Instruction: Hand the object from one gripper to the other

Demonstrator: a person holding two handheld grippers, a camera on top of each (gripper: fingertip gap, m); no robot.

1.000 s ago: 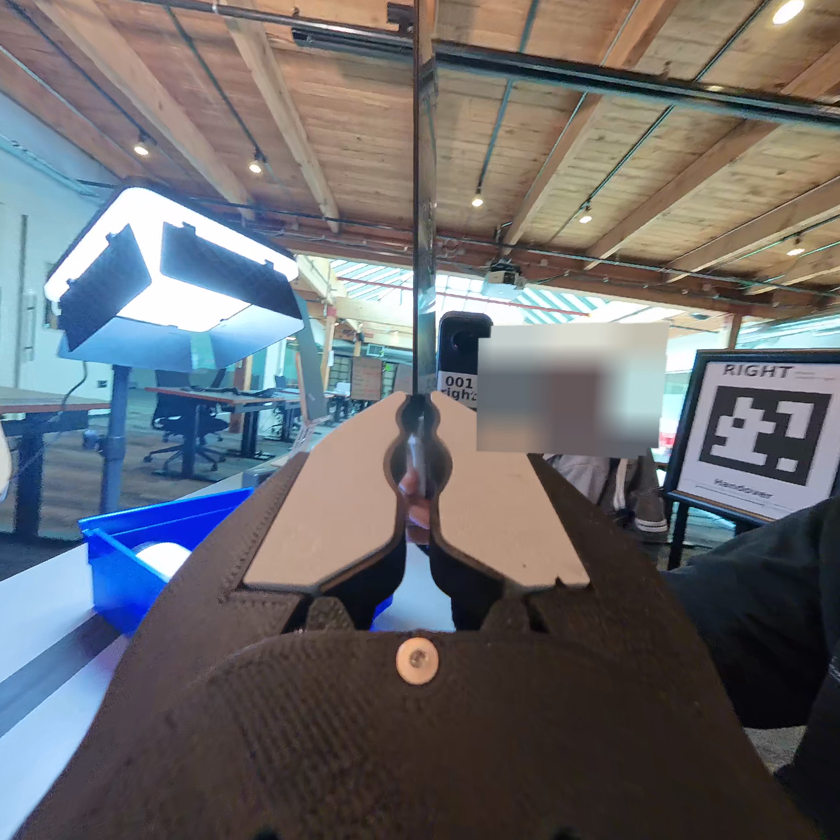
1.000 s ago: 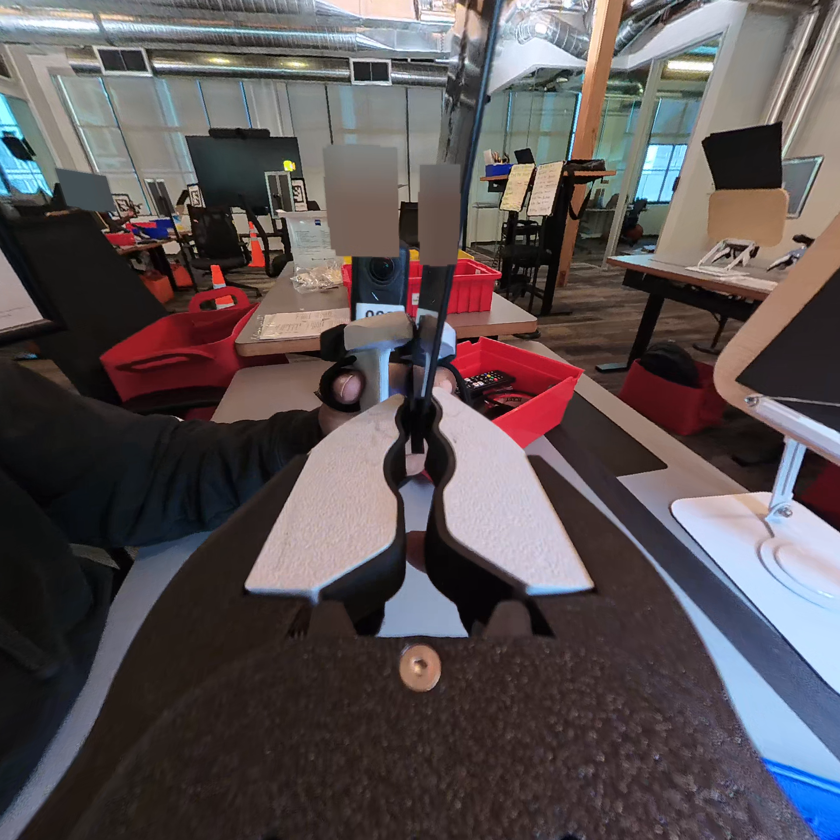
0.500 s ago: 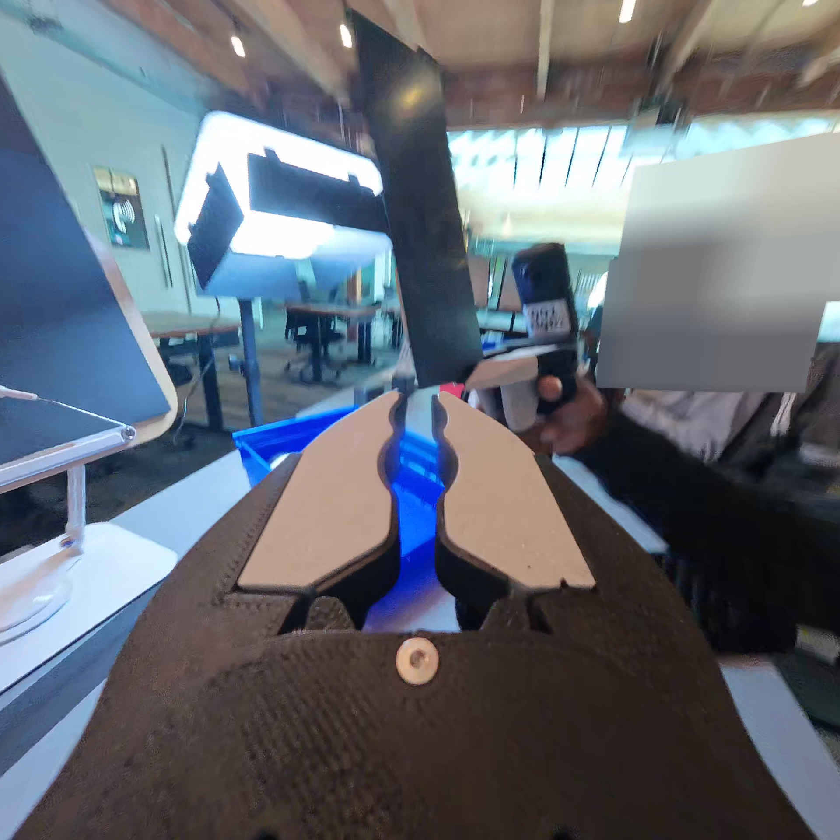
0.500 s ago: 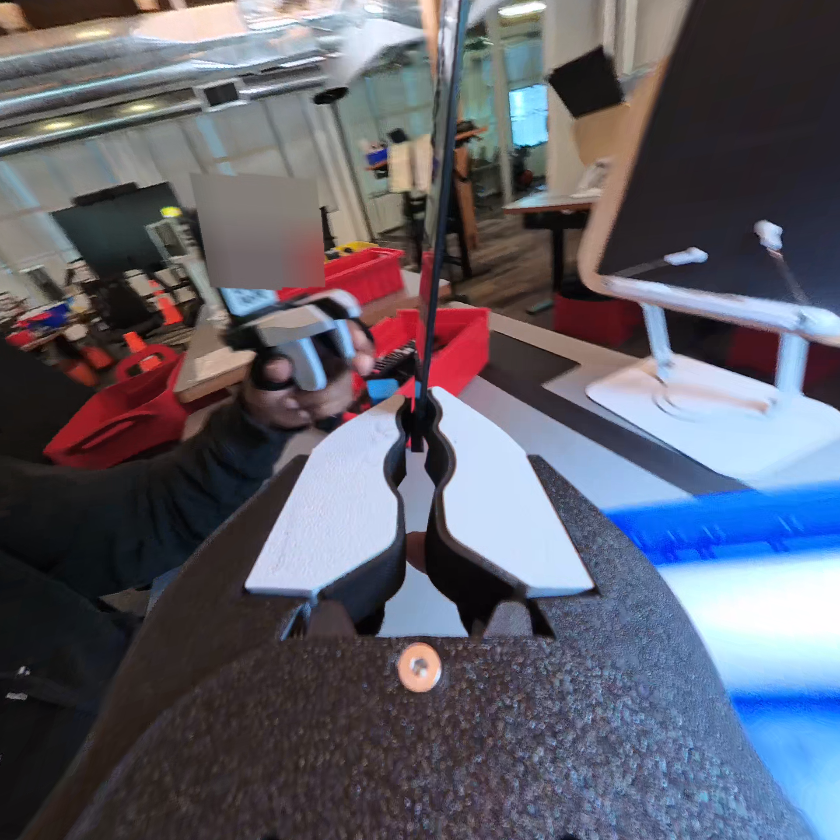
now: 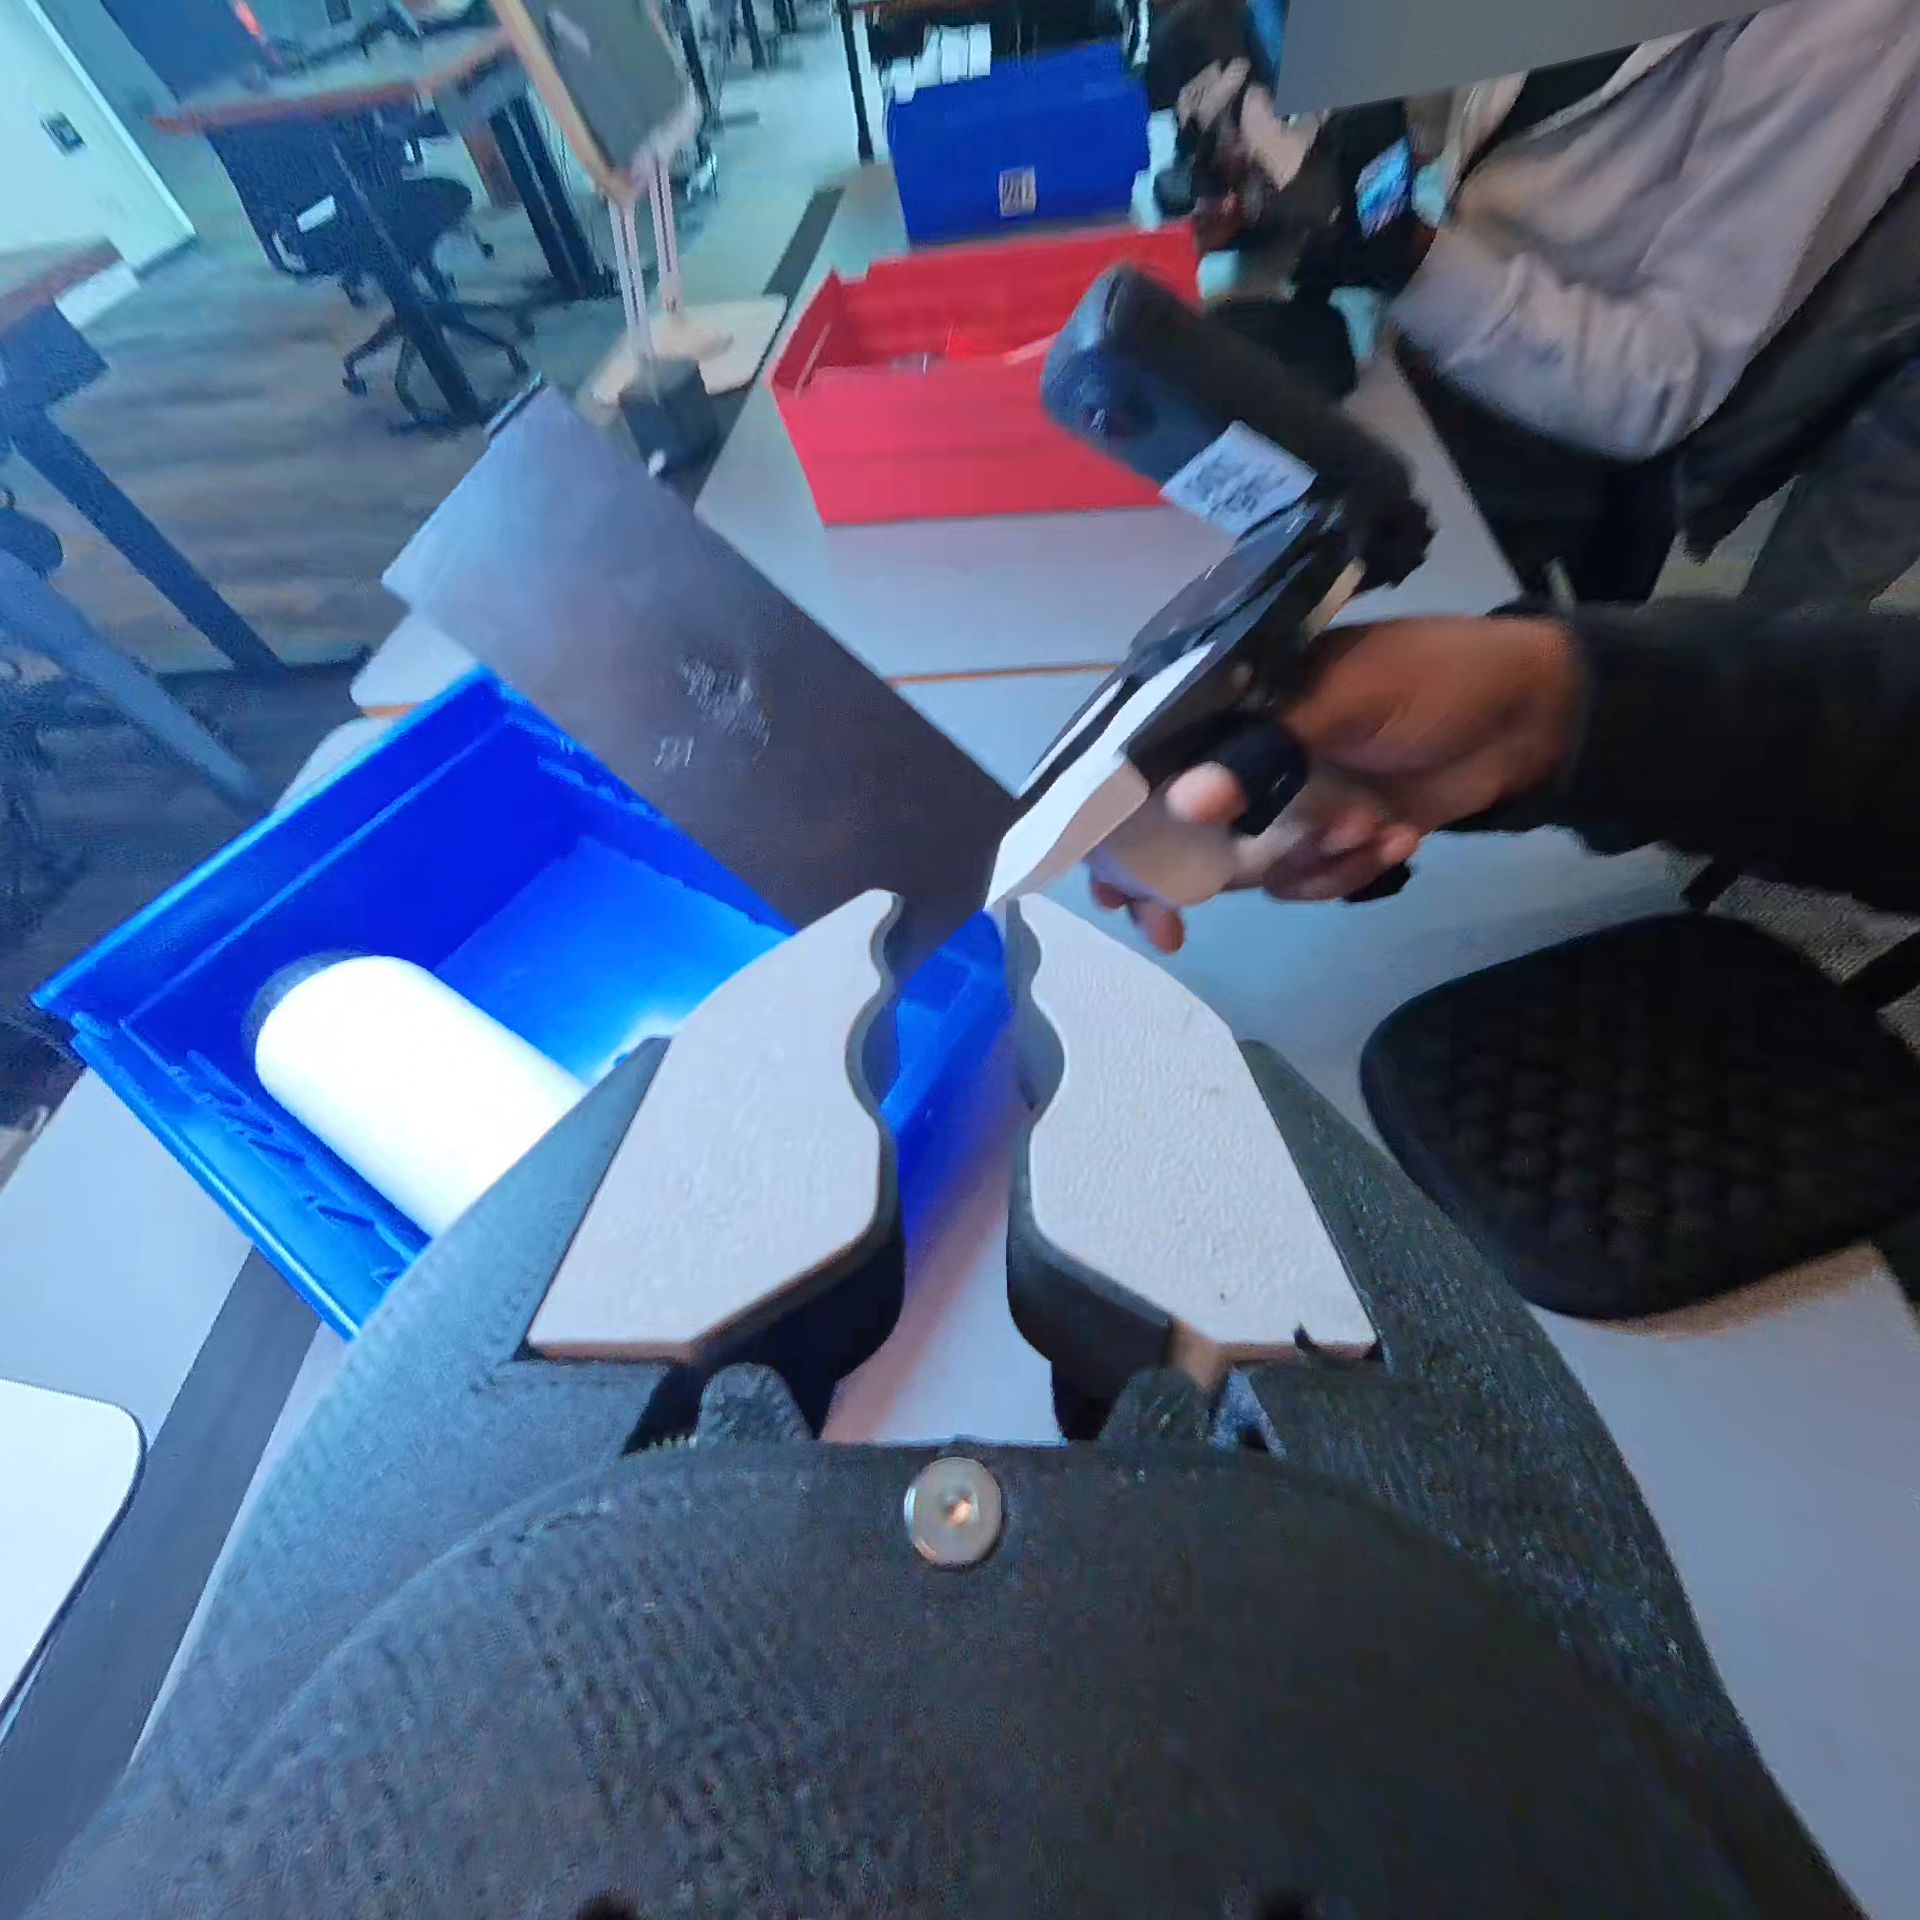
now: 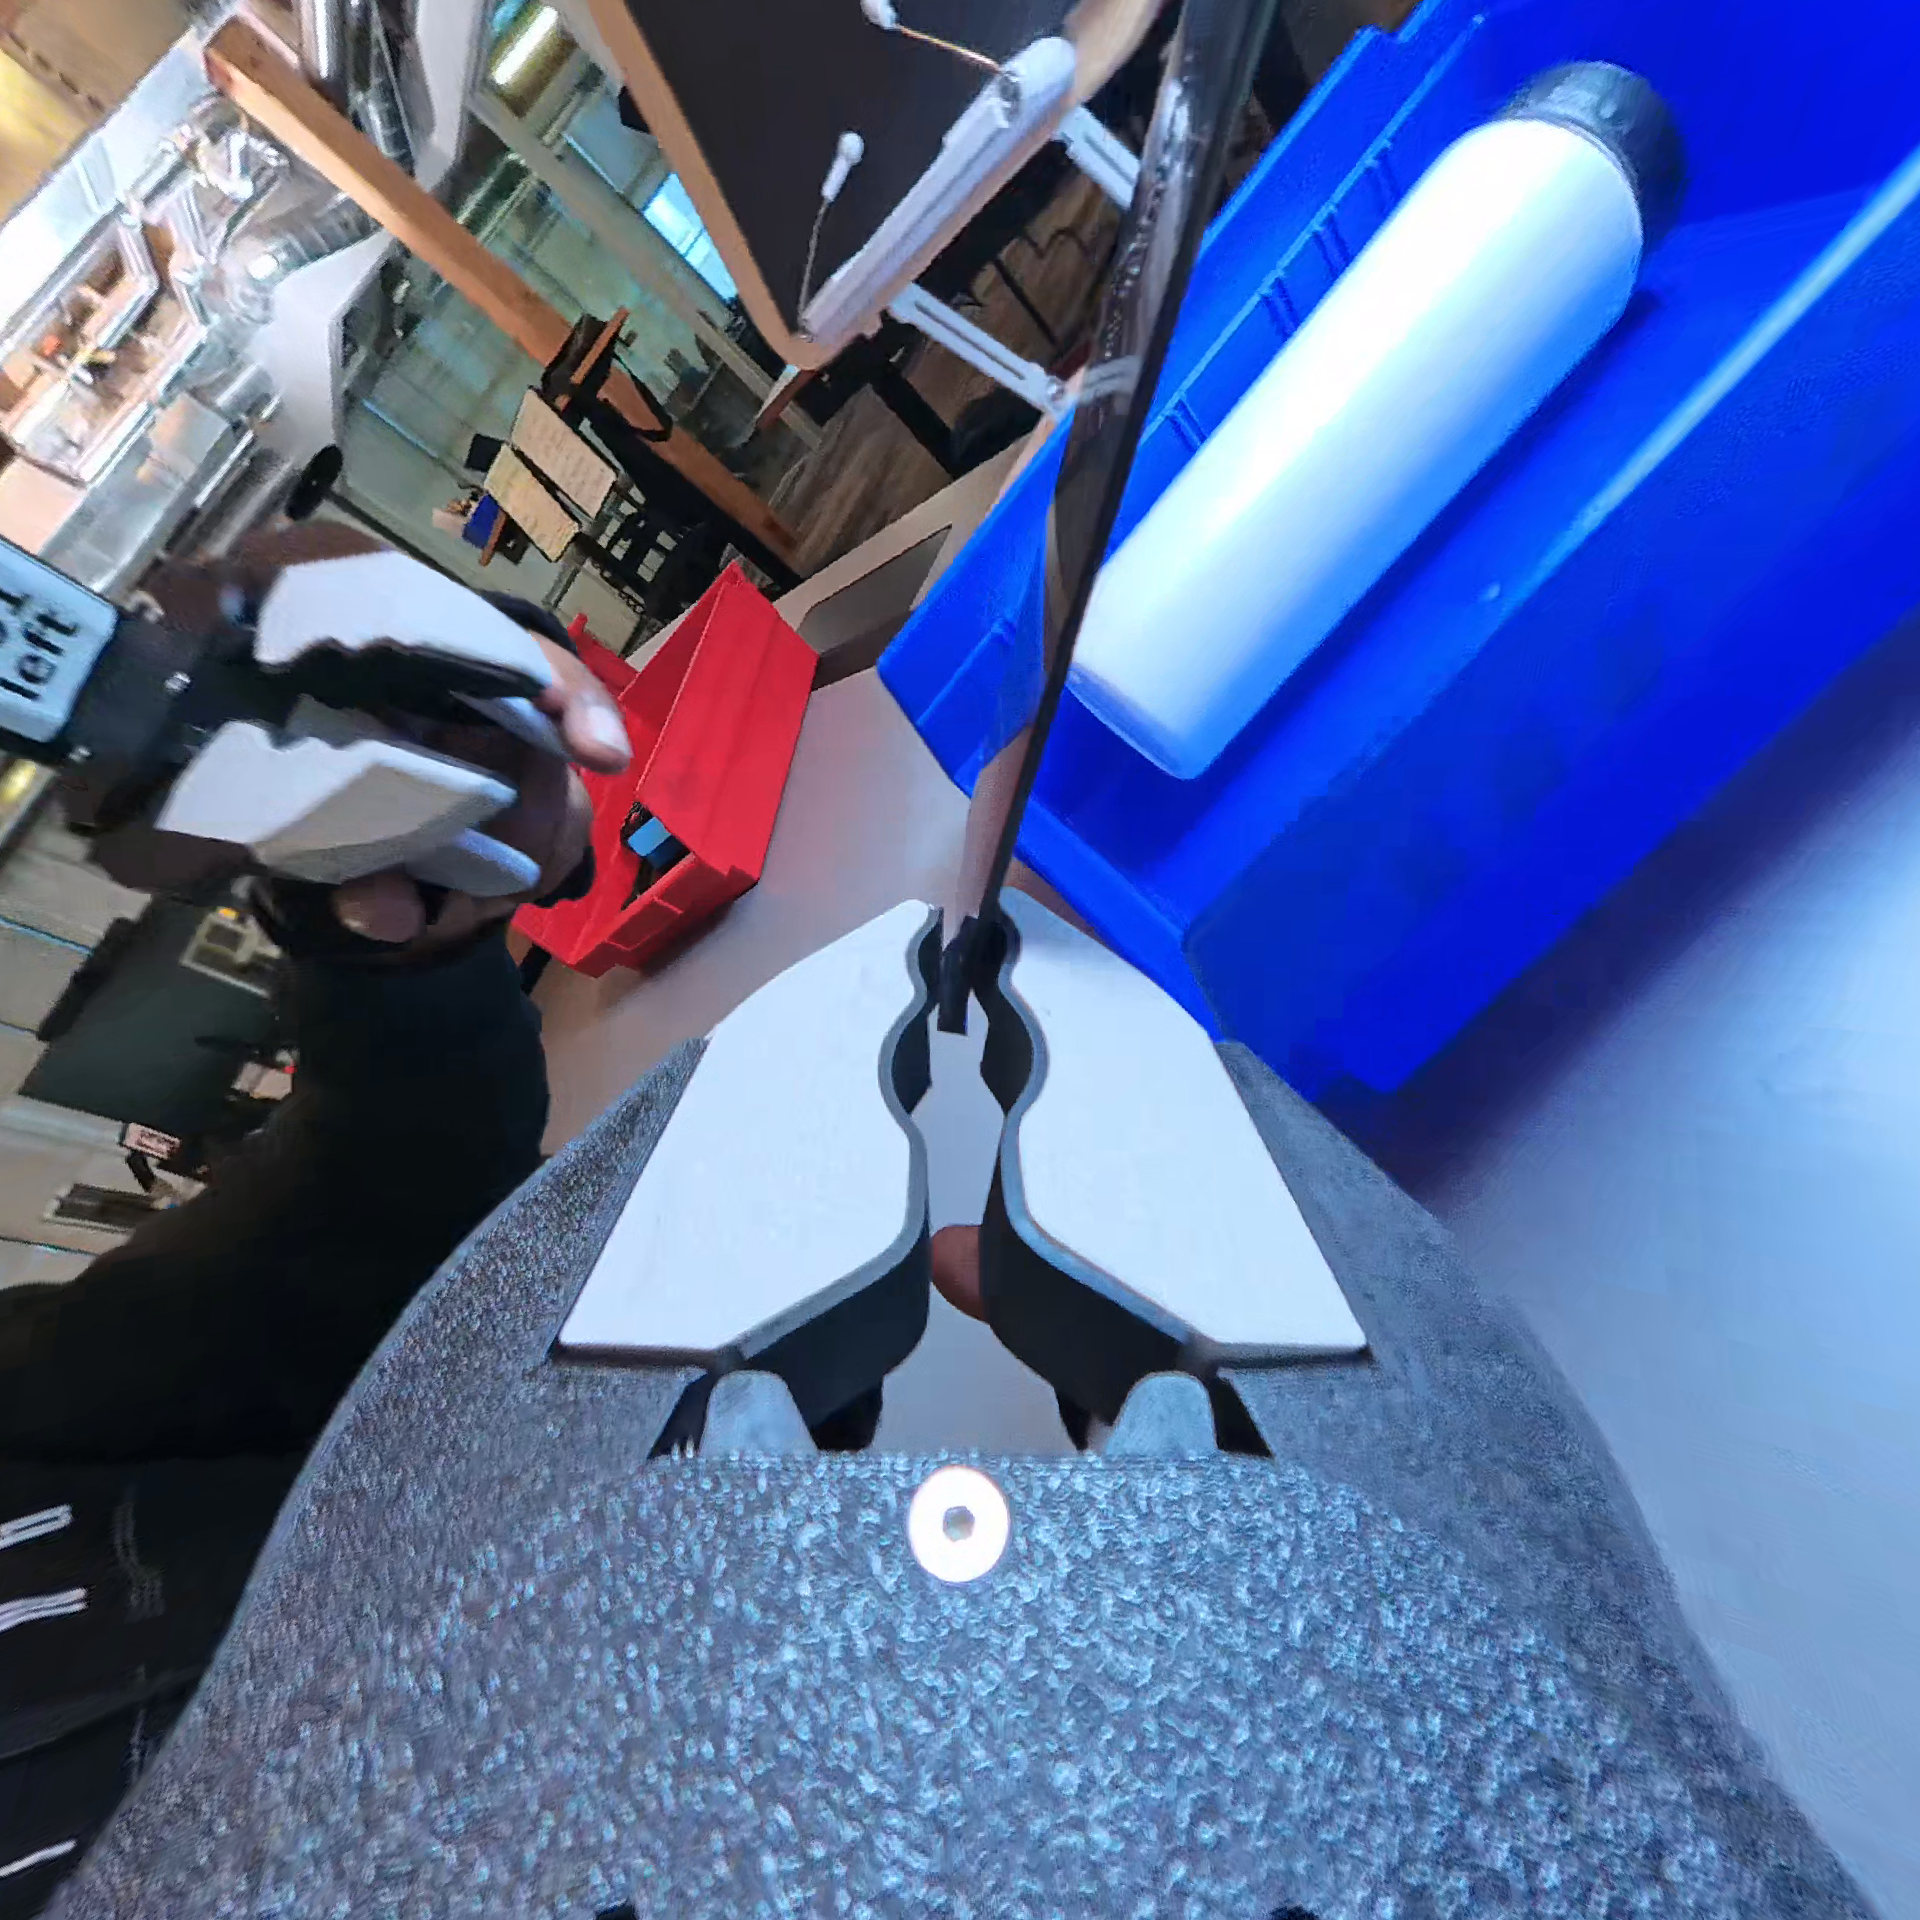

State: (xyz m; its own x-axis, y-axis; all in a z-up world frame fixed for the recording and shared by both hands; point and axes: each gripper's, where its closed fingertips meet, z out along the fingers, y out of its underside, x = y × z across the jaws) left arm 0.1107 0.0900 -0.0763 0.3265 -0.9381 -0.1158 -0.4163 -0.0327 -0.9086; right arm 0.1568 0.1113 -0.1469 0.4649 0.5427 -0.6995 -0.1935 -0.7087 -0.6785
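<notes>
- The right gripper (image 6: 961, 971) is pinched on the bottom edge of the plate (image 6: 1117, 343), a thin, dark, flat sheet. In the right wrist view the plate shows edge-on and runs up toward 12 o'clock.
- In the left wrist view the plate (image 5: 686, 665) shows its broad face. It slants from 10 o'clock down to the far tips of the right gripper (image 5: 1049, 842), which hold its lower corner.
- The left gripper (image 5: 951, 920) is open with a clear gap between its pads, and nothing is in it. The plate's lower corner sits just past its tips at 12 o'clock. Whether it touches the left pad I cannot tell.
- Judged from this, the handover is done and the right gripper alone carries the plate.
- The blue bin (image 5: 156, 1023) lies under the plate, at 9 to 10 o'clock in the left view, with a white cylinder (image 5: 405, 1070) lying in it. In the right view the bin (image 6: 1507, 831) is at 2 o'clock.
- To do the step well:
  - Keep the right jaws firmly closed, since the grip is only on one edge and the long sheet can swing.
  - Draw the left gripper straight back, away from the corner, so it does not knock the plate.
  - If the bin is the goal, lower the plate edge-first beside the cylinder (image 6: 1351, 416), not onto it.
- A red bin (image 5: 935, 416) stands farther off at 12 o'clock.
</notes>
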